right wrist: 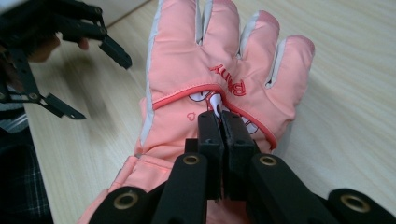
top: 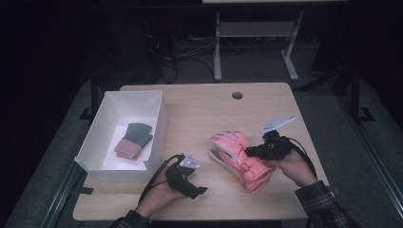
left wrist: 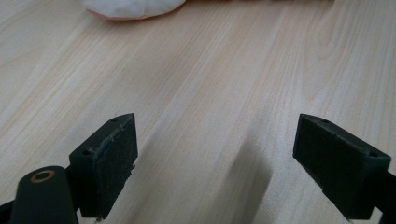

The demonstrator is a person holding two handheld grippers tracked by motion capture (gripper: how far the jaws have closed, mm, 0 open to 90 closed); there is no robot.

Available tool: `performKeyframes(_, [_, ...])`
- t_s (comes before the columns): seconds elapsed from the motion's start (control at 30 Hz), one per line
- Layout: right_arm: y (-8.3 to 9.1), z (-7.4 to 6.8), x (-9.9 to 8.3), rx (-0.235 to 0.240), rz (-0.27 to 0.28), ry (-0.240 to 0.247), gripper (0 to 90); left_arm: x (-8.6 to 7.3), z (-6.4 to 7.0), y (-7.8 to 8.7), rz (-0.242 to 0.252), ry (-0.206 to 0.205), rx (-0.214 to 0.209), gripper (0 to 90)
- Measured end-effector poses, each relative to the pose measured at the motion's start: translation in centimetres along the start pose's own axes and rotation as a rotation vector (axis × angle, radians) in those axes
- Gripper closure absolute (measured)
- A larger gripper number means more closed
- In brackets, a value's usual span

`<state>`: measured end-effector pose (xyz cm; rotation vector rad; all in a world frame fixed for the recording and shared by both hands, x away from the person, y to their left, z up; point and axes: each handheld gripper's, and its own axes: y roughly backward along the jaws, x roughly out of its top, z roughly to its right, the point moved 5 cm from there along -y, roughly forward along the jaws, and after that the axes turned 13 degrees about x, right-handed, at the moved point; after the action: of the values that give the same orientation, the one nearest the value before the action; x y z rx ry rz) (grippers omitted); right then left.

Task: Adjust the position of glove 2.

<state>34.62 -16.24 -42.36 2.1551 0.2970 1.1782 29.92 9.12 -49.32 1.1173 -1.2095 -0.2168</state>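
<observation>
White open box (top: pixel 107 114) at the table's left, holding a grey-and-pink knit glove (top: pixel 134 140) flat on its floor. Pale wooden table (top: pixel 199 114), bare between box and work area. Left gripper (top: pixel 196 189) near the front edge, just right of the box corner, jaws spread wide with nothing between them; in the left gripper view bare wood lies between the two black pads (left wrist: pixel 109 161). Pink padded ski glove (top: pixel 240 159) right of centre, lying on the table with fingers toward the box, grey trim along the finger seams, red lettering across the back. Right gripper (top: pixel 248 152) at the glove's back, jaws pressed together on a small fold of the pink fabric near the red piping, seen closely in the right gripper view (right wrist: pixel 219 116). Handling note, as judgement: the pinch takes only a thin tuck of cloth, so a slow, level lift suits it, with the left gripper free to catch the cuff before carrying the glove toward the box.
</observation>
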Motion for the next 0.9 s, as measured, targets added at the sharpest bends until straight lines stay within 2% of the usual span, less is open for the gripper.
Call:
performKeyframes(0.23, [-1.5,0.4,-0.7,-0.021,-0.051,-0.019,87.5,0.1,0.1,-0.1,-0.006,-0.001,0.004,13.4])
performKeyframes(0.3, [-1.7,0.6,-0.9,-0.033,-0.064,-0.01,87.5,0.1,0.1,-0.1,-0.003,0.002,0.003,13.4])
performKeyframes(0.33, [-1.8,0.5,-1.0,-0.029,-0.069,-0.024,87.5,0.1,0.0,0.0,-0.002,0.001,0.006,13.4])
performKeyframes(0.5, [-2.6,0.7,-1.3,-0.046,-0.101,-0.006,85.9,0.0,0.0,0.0,-0.006,0.0,0.006,13.3])
performKeyframes(0.6, [-2.0,0.6,-1.1,-0.029,-0.061,-0.015,77.6,0.2,0.1,0.0,-0.002,0.011,-0.001,13.2])
performKeyframes(0.7, [-1.1,0.5,-0.8,-0.04,-0.019,-0.018,67.9,0.3,0.1,0.0,0.003,0.017,0.002,13.3])
performKeyframes(0.77, [-0.4,0.5,-0.5,-0.049,0.001,-0.014,64.9,0.3,0.1,0.0,0.005,0.025,0.005,13.3])
performKeyframes(0.9, [1.4,0.5,-0.2,-0.054,0.076,-0.006,66.8,0.5,0.1,0.3,0.012,0.024,0.006,14.2])
